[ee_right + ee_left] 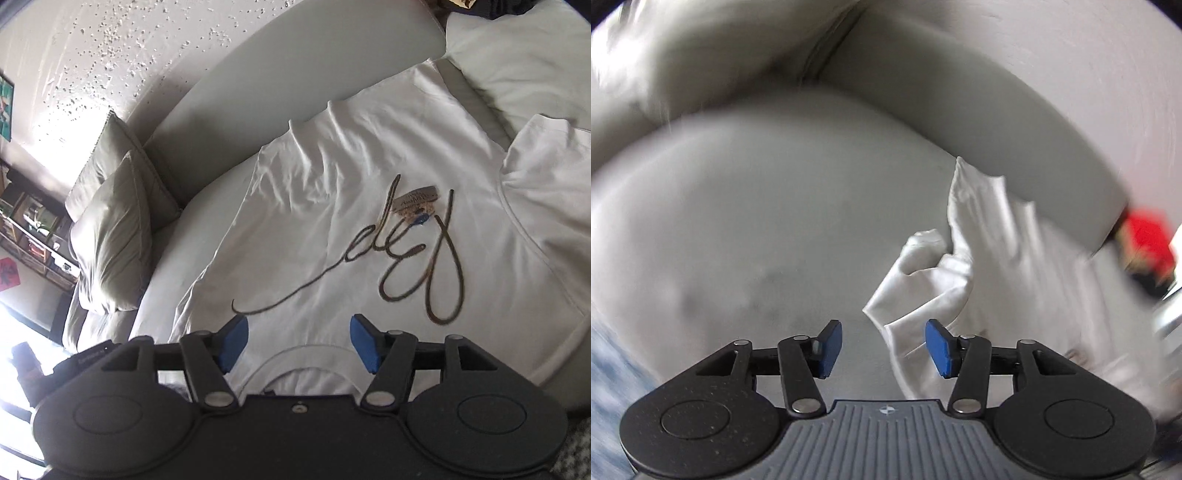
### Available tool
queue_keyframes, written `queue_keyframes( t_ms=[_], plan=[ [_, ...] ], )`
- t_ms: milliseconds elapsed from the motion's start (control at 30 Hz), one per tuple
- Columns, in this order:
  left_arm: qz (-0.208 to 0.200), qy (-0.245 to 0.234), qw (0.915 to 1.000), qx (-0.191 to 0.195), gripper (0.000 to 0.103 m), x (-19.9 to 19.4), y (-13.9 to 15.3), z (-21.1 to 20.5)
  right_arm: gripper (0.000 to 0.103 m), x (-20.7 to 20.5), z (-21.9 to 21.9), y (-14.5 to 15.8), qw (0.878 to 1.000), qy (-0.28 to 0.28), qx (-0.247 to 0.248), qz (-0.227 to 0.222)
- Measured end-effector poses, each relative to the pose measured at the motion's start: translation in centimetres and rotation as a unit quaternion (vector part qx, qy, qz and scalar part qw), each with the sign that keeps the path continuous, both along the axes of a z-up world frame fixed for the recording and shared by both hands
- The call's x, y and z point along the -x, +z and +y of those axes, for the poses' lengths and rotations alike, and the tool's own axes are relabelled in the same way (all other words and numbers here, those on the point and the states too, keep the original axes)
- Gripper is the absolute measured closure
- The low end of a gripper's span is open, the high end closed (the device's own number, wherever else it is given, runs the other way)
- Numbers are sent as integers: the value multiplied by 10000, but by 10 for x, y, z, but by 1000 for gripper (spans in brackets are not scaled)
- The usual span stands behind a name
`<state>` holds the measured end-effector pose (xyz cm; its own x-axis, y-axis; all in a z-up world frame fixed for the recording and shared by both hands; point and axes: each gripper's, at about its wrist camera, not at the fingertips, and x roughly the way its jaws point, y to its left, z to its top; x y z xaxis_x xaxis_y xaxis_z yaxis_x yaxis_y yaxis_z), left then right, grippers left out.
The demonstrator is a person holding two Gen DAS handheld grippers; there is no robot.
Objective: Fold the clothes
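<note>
white shirt lies flat on the sofa, its collar under the right gripper; both right and left gripper gape empty

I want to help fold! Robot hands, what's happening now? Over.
Left gripper open, empty, beside a white garment. Right gripper open above the white T-shirt spread flat on the sofa. Paper tag lying on the print.
</note>
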<state>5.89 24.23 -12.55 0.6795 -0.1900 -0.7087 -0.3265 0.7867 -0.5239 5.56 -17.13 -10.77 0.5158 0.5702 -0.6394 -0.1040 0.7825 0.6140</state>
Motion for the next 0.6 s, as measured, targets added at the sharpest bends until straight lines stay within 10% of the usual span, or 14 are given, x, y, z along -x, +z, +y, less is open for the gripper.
queue_keyframes(
  t_ms=[367, 467, 533, 600],
  plan=[
    [355, -339, 9616, 2701, 58, -61, -66, 35, 43, -12, 19, -16, 9995, -19, 297, 44],
    [385, -244, 9589, 2800, 69, -76, -71, 35, 43, -13, 22, -21, 9991, -18, 403, 108],
    [546, -78, 9664, 2511, 101, -84, -70, 31, 43, -14, 22, -25, 9987, -43, 470, 169],
    [495, 87, 9780, 2025, 102, -85, -60, 27, 43, -14, 22, -29, 9985, -54, 500, 202]
  ],
)
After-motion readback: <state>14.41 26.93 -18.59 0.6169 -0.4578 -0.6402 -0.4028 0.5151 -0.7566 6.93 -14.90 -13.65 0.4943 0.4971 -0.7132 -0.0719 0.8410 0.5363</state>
